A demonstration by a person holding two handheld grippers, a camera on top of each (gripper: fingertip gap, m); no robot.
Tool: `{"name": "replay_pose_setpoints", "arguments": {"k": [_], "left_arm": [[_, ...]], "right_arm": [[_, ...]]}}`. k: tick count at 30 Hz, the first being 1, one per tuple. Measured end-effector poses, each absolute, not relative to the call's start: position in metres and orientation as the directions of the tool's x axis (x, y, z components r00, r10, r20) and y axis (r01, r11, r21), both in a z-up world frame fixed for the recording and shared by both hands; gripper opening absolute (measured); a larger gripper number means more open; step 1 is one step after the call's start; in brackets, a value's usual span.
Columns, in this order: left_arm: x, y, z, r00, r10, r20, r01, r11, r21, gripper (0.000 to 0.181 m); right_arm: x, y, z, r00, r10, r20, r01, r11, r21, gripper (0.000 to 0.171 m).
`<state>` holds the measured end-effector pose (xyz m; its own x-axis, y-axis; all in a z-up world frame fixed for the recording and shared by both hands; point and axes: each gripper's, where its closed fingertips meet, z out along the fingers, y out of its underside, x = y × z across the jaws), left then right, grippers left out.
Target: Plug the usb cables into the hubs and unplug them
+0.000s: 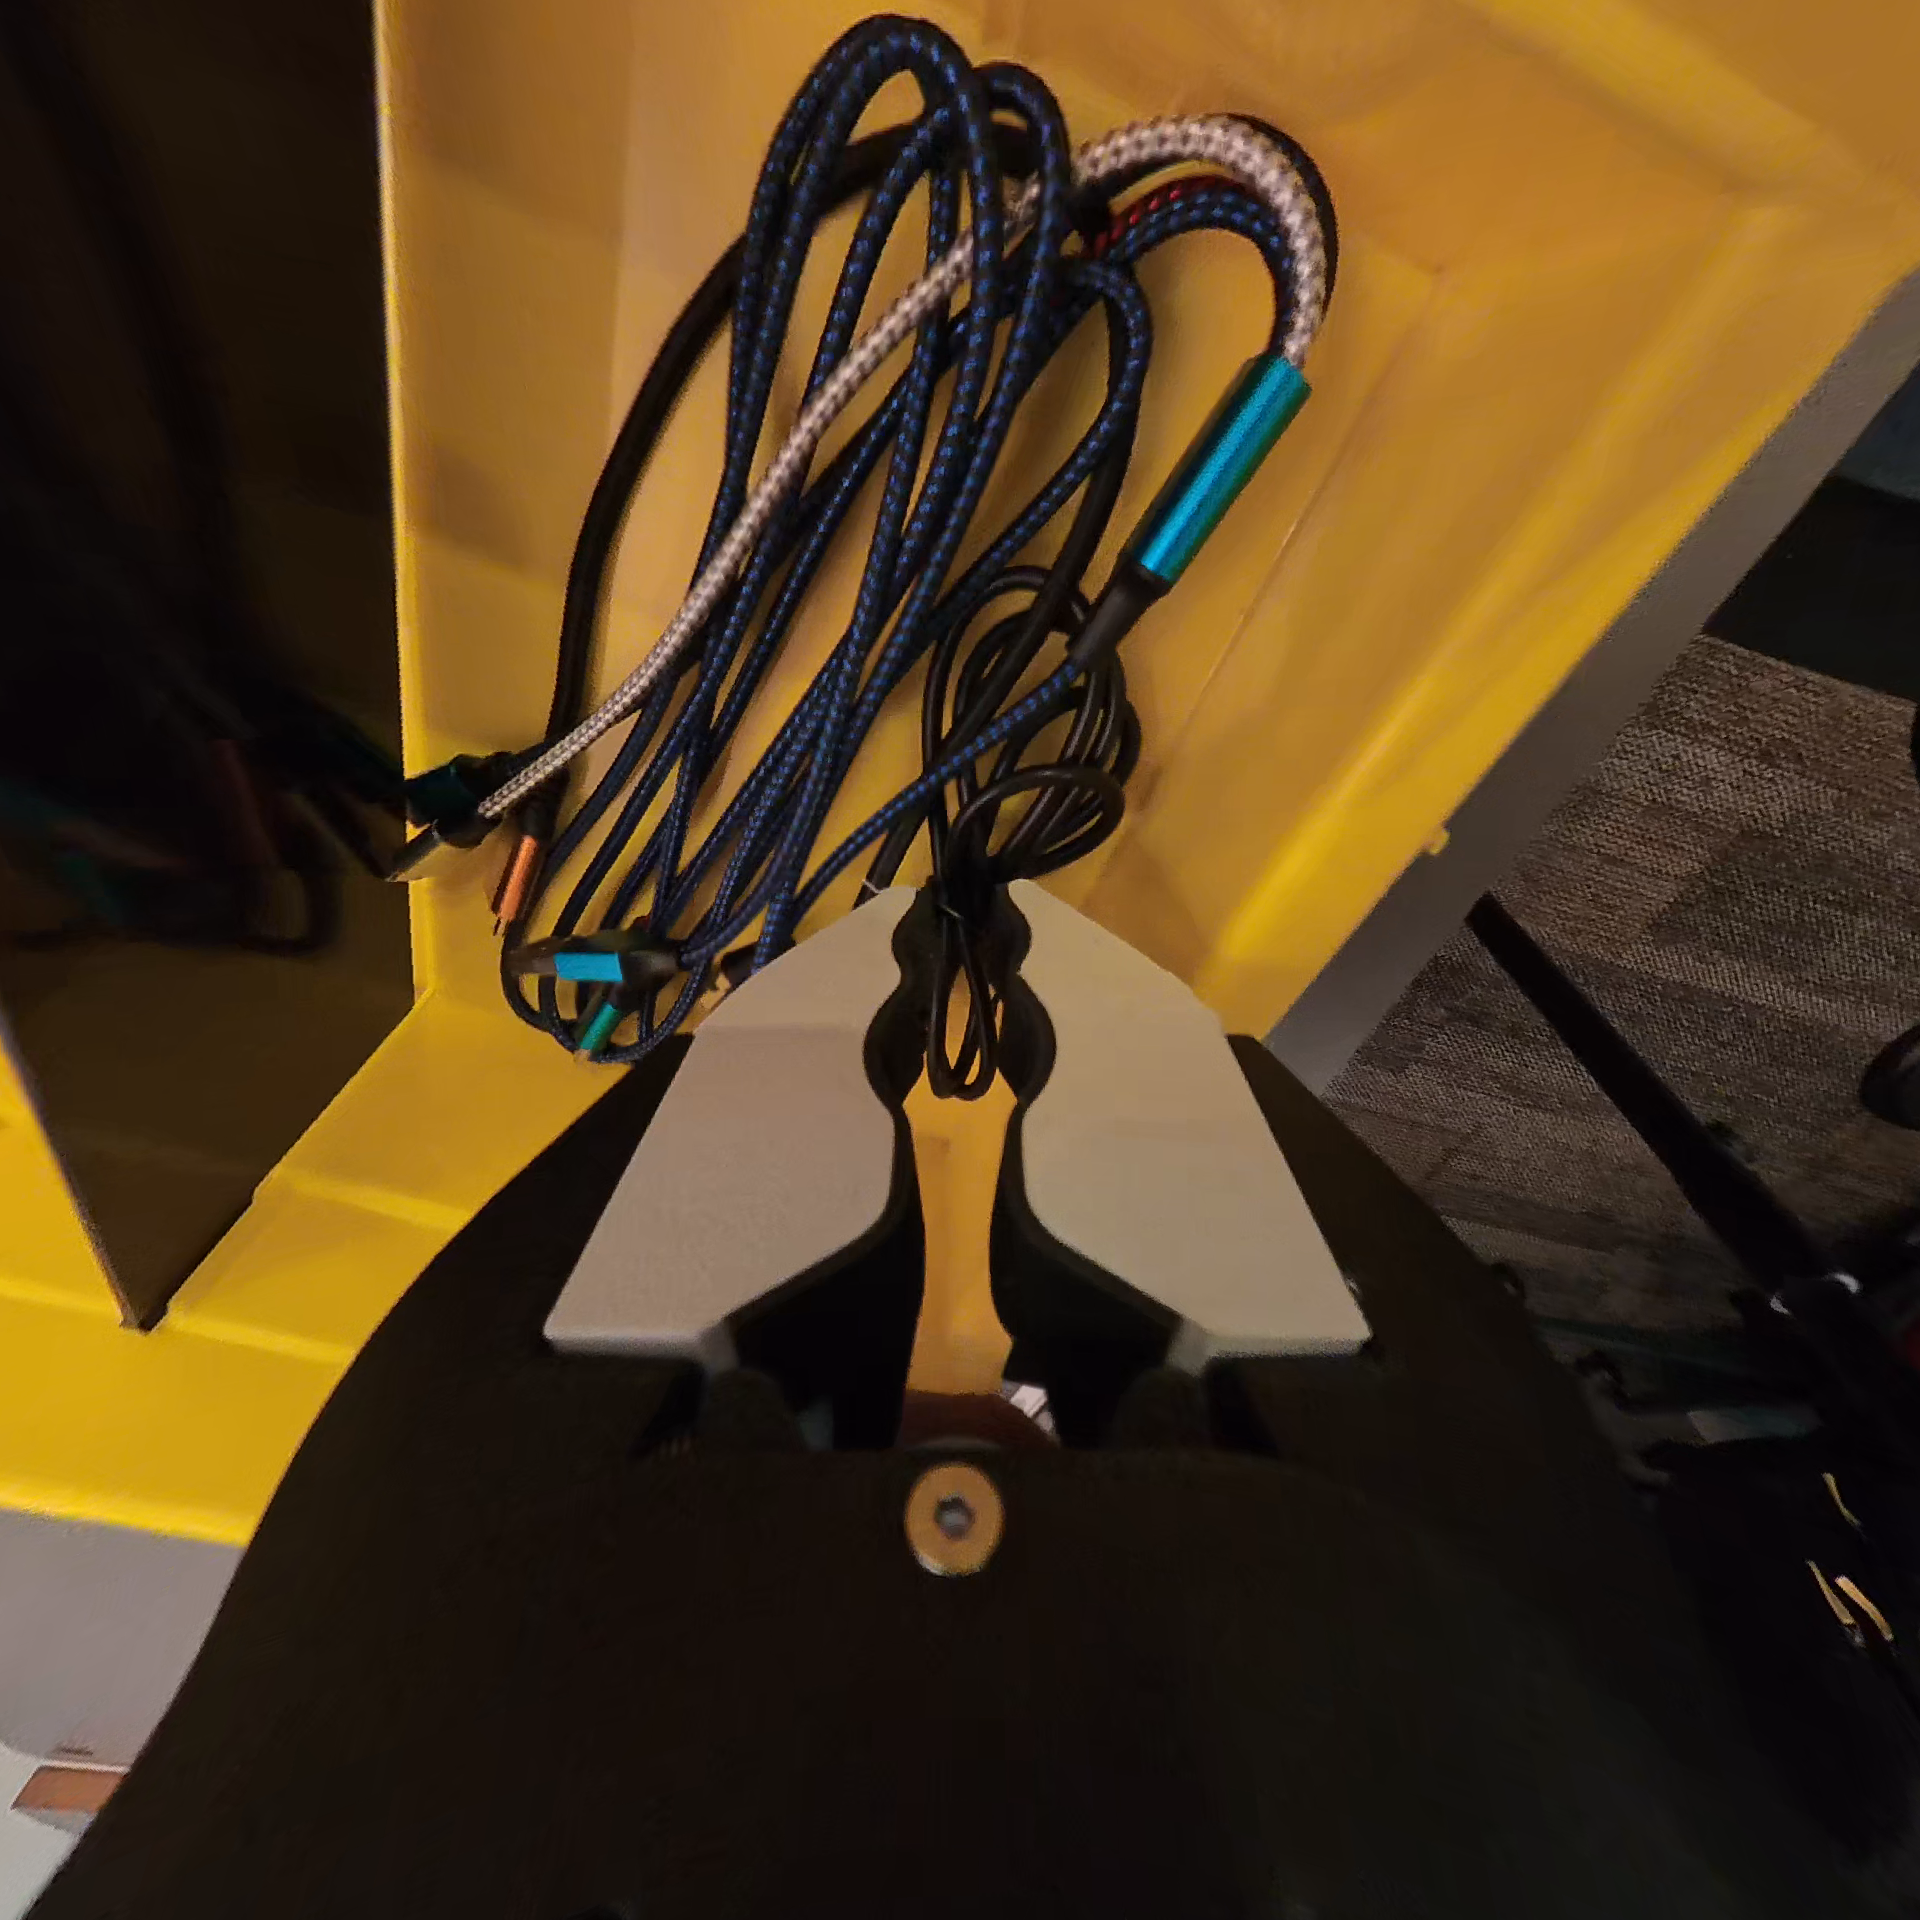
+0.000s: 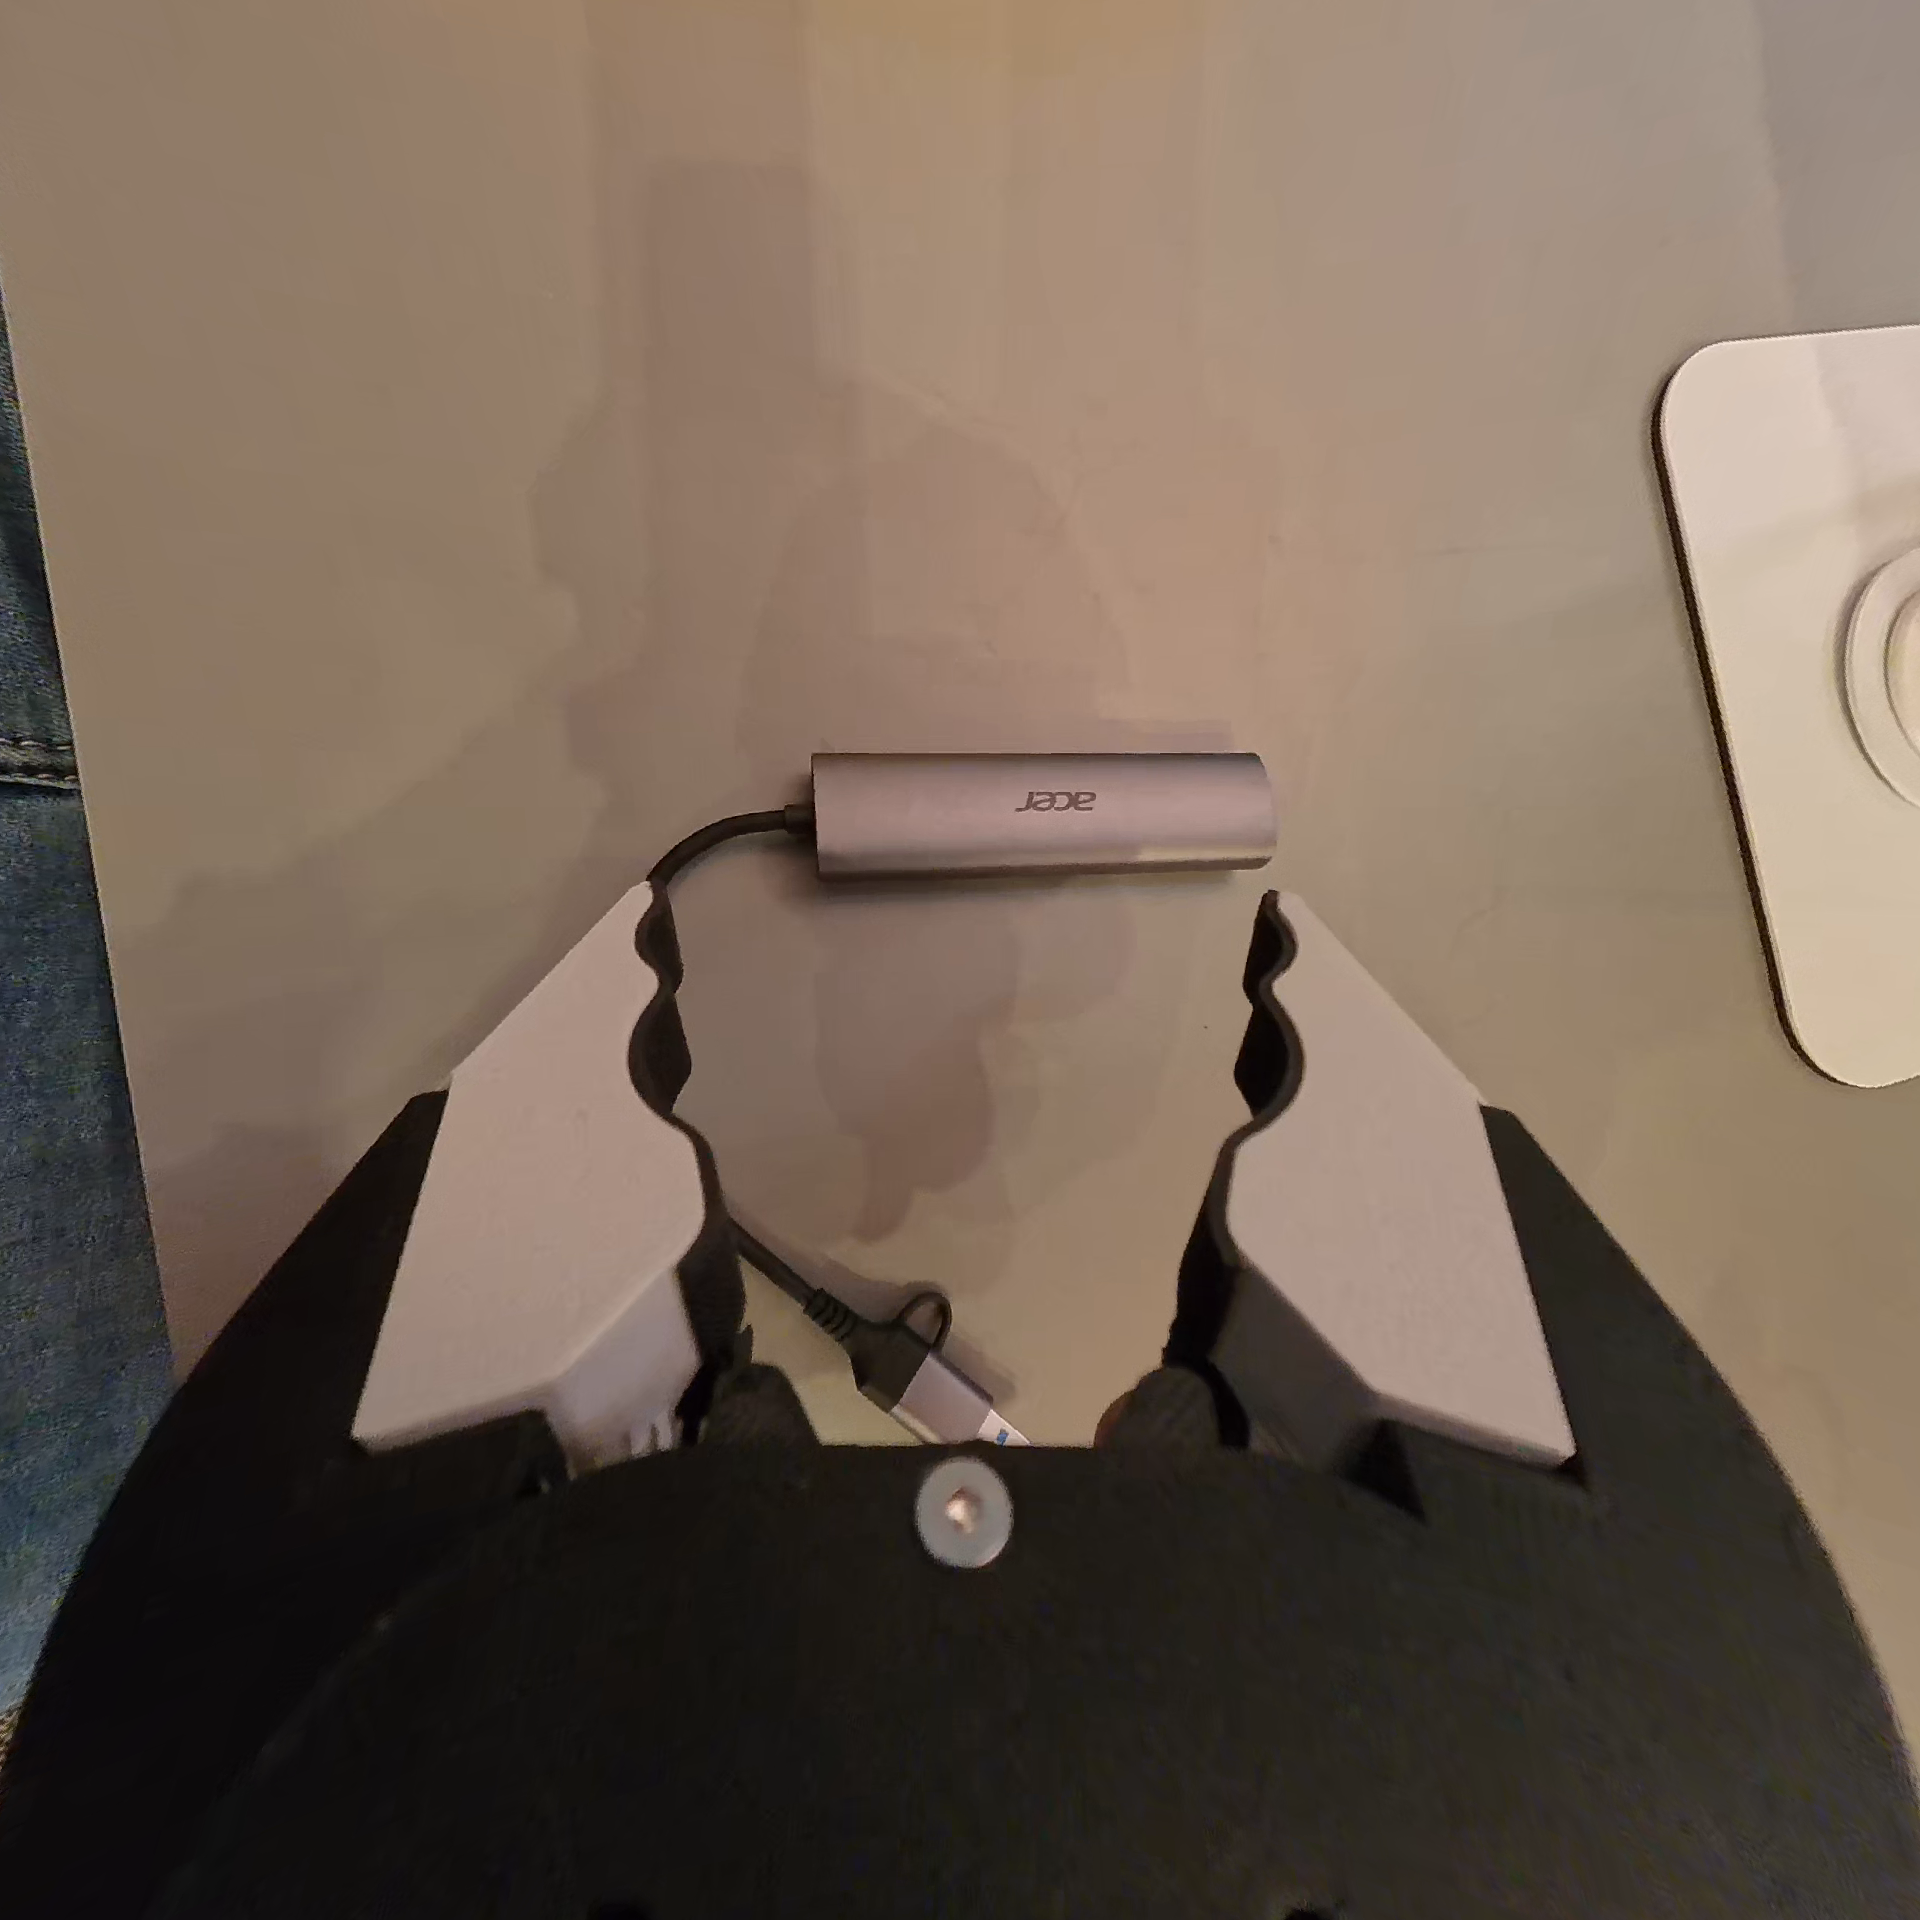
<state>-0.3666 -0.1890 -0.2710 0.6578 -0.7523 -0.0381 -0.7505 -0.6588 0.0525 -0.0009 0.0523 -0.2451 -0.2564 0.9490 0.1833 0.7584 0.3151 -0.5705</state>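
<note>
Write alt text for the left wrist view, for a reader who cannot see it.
The left gripper is shut on a thin black cable, pinched between its fingertips, at a yellow bin. In the bin lies a tangle of blue-black braided cables, with a grey-white braided cable that ends in a turquoise metal sleeve.

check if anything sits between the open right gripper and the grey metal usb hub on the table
Nothing visible blocks it. The right gripper is open just short of the grey metal usb hub, with only bare beige table between. The hub's own thin black lead curls past the left finger, off the direct line.
</note>
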Motion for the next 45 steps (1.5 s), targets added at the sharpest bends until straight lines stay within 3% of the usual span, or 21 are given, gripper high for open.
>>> {"name": "replay_pose_setpoints", "arguments": {"k": [10,13,20,32,37,41,45], "left_arm": [[-0.375,-0.192,-0.215,0.677,-0.735,0.030,-0.736,-0.676,0.048,0.009],[-0.364,-0.183,-0.198,0.697,-0.709,0.101,-0.703,-0.705,-0.096,0.009],[-0.365,-0.170,-0.174,0.746,-0.657,0.111,-0.605,-0.738,-0.298,0.009],[-0.323,-0.114,-0.130,0.780,-0.568,-0.264,-0.606,-0.577,-0.548,0.009],[-0.267,-0.070,-0.119,0.636,-0.538,-0.553,-0.772,-0.444,-0.456,0.010],[-0.206,-0.041,-0.124,0.527,-0.561,-0.639,-0.850,-0.322,-0.418,0.009],[-0.163,-0.022,-0.126,0.443,-0.567,-0.694,-0.894,-0.229,-0.384,0.010]], "right_arm": [[-0.002,0.050,-0.246,-0.263,0.950,0.170,0.757,0.312,-0.574,0.107],[-0.002,0.049,-0.246,-0.265,0.949,0.170,0.756,0.314,-0.575,0.107],[-0.003,0.049,-0.235,-0.253,0.953,0.169,0.735,0.303,-0.606,0.106],[-0.040,0.020,-0.179,-0.222,0.973,0.063,0.584,0.185,-0.790,0.092],[-0.080,-0.009,-0.134,-0.200,0.977,-0.077,0.425,0.015,-0.905,0.087],[-0.106,-0.024,-0.108,-0.203,0.959,-0.198,0.316,-0.127,-0.940,0.085],[-0.118,-0.028,-0.113,-0.200,0.956,-0.215,0.342,-0.137,-0.930,0.072]]}}
